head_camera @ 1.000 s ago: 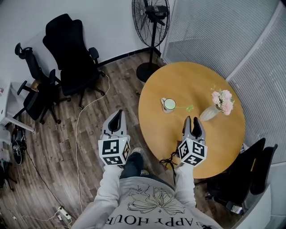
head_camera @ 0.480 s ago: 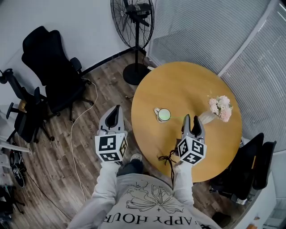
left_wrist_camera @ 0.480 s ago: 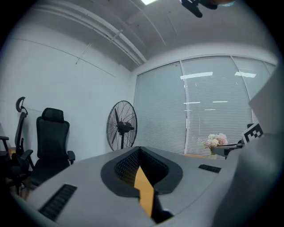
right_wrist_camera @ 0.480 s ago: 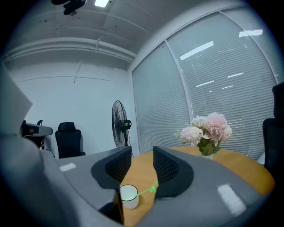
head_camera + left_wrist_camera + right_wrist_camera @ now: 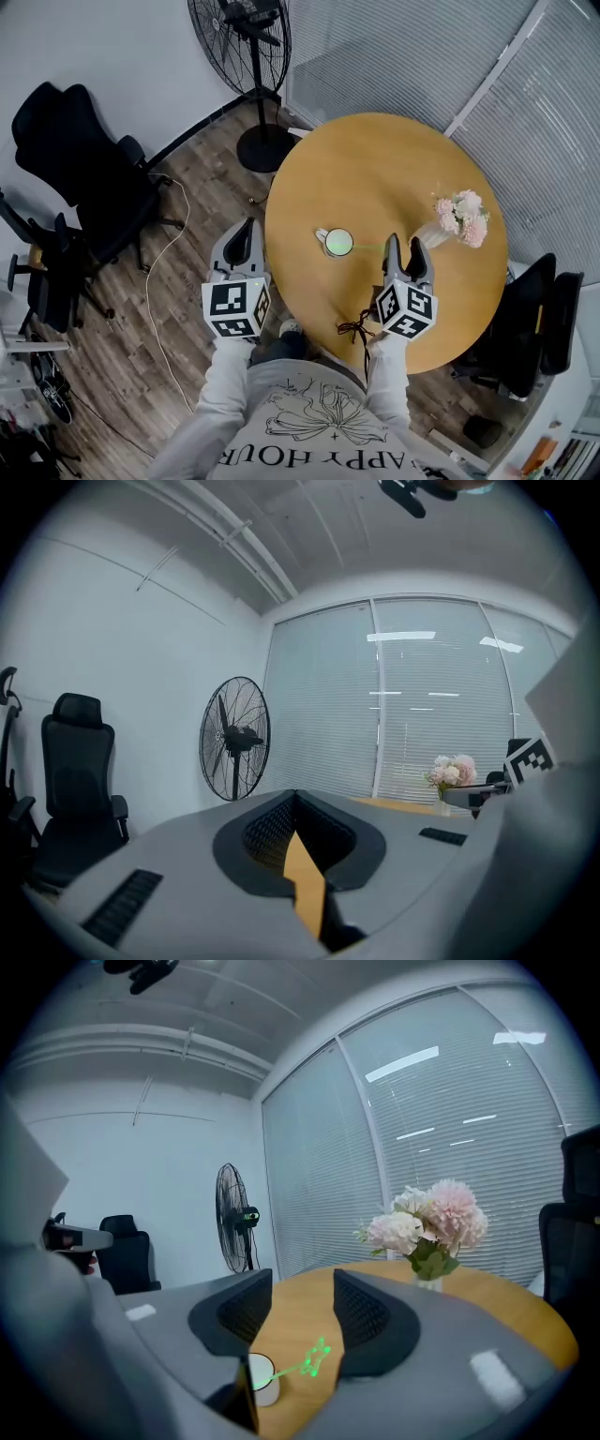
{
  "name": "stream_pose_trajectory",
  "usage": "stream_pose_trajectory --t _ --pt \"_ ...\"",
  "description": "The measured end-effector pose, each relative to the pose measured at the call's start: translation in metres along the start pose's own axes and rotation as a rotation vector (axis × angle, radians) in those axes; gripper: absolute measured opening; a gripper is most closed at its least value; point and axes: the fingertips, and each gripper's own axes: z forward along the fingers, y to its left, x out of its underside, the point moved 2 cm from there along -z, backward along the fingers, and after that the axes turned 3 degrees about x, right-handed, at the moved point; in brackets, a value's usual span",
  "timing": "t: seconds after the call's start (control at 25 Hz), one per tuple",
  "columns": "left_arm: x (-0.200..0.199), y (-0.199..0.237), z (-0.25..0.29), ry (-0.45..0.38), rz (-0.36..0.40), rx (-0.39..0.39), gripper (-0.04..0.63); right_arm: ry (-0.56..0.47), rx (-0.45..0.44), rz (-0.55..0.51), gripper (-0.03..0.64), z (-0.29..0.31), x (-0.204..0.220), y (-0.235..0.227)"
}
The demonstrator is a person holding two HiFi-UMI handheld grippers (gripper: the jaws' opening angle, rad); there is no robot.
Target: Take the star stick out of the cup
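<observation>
Round wooden table (image 5: pixel 375 159), floor fan (image 5: pixel 246 37) behind it. Flower vase (image 5: pixel 450 220) sits right of the white cup (image 5: pixel 337 242), apart from it. Cup is mid-table; the thin green star stick (image 5: pixel 370 247) leans out of it rightward, its star end low and possibly touching the tabletop. Nothing blocks it. Right gripper (image 5: pixel 405 242) is near the stick; its jaws have just been opening and are wide with nothing gripped. Left gripper (image 5: pixel 244 227) is off the table edge, jaws together, empty.

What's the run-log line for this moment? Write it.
star stick: in cup | right gripper: jaws just opening, empty, short of stick | left gripper: jaws shut, beside table
</observation>
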Motion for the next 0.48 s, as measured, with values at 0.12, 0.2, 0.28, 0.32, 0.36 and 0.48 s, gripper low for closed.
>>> stream_pose_trajectory --t 0.12,0.2,0.28,0.32,0.36,0.48 --pt "0.002 0.002 0.009 0.006 0.001 0.021 0.005 0.003 0.013 0.009 0.201 0.004 0.002 -0.001" --pt "0.003 0.003 0.013 0.011 0.003 0.034 0.005 0.004 0.023 0.015 0.211 0.005 0.003 -0.002" --pt "0.005 0.004 0.016 0.016 0.005 0.045 0.004 0.006 0.029 0.018 0.212 0.005 0.004 -0.002" --pt "0.006 0.005 0.018 0.019 0.005 0.05 0.005 0.008 0.029 0.02 0.212 0.005 0.005 -0.001" --pt "0.007 0.005 0.019 0.022 0.005 0.054 0.005 0.01 0.029 0.021 0.212 0.005 0.005 -0.002" --pt "0.009 0.004 0.022 0.027 0.003 0.062 0.005 0.019 0.026 0.021 0.212 0.008 0.006 -0.003"
